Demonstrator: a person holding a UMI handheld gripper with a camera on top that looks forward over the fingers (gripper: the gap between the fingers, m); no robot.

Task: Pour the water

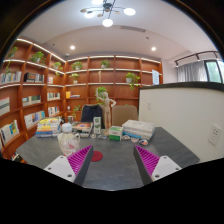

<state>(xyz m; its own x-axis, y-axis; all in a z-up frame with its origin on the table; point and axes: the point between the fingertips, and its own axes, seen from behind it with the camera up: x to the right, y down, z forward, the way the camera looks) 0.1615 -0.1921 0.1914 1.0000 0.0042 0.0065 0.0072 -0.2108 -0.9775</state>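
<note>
I hold the gripper point(116, 160) with fingers apart, gripping nothing. A small bottle point(97, 126) stands upright on the table point(112, 165), well beyond the fingers, slightly left of centre

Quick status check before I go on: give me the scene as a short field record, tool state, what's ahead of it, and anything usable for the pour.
tool: tool, fingers apart, nothing between them
fingers: magenta pads facing inward
surface: grey table under and ahead of the fingers
ahead: clutter on the table's far side, including a small bottle and stacked books
near left finger: crumpled clear bag
right: white partition
background: wooden shelves with books and plants
pour vessel: cannot tell
</note>
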